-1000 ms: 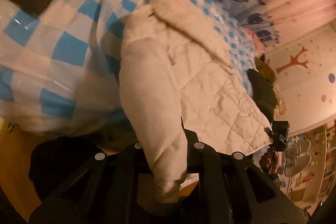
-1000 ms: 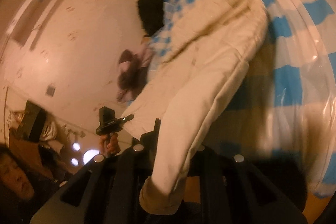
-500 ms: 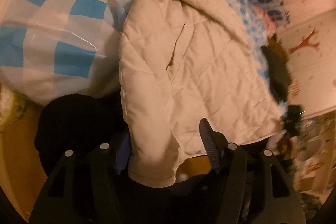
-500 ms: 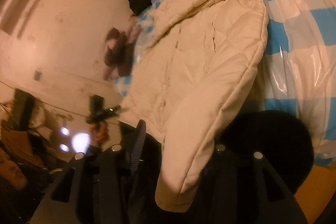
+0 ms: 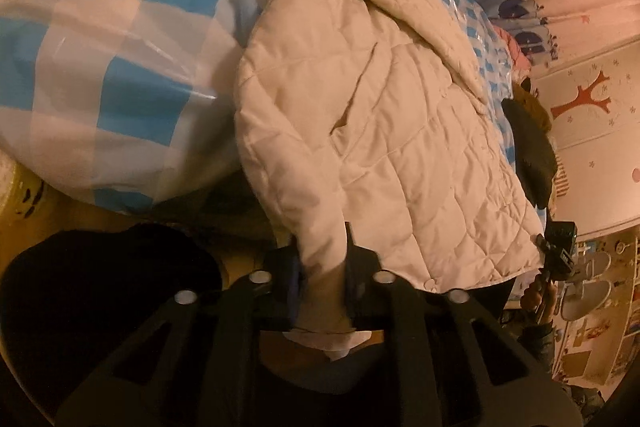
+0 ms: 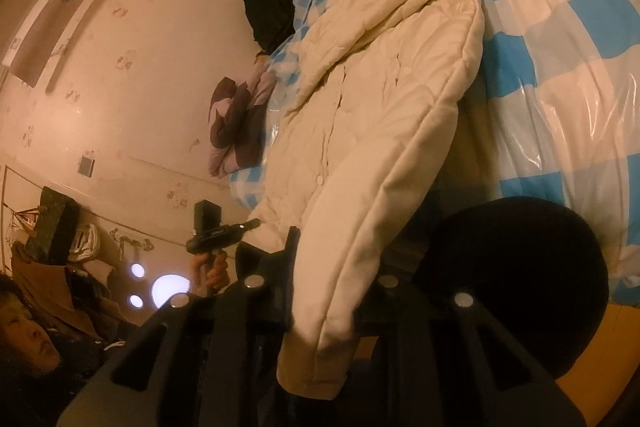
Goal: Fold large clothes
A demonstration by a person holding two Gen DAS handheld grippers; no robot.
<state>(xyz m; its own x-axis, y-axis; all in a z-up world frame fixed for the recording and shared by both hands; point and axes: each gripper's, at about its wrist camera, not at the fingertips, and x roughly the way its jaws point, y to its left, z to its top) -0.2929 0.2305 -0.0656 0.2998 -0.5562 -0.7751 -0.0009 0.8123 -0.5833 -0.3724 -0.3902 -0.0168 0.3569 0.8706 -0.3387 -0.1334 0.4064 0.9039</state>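
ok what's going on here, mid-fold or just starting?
A person with a handheld gripper in each hand is working on a cream quilted jacket spread over a blue-and-white checked cover under clear plastic. The left gripper has just closed its jaws on one sleeve cuff, and the right gripper has just closed on the other sleeve near its cuff. Both sleeves hang toward the near edge; no fold is made yet.

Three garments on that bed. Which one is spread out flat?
The cream quilted jacket, laid open across the blue checked cover. The black garment and the purple one are bunched up at the bed's far side.
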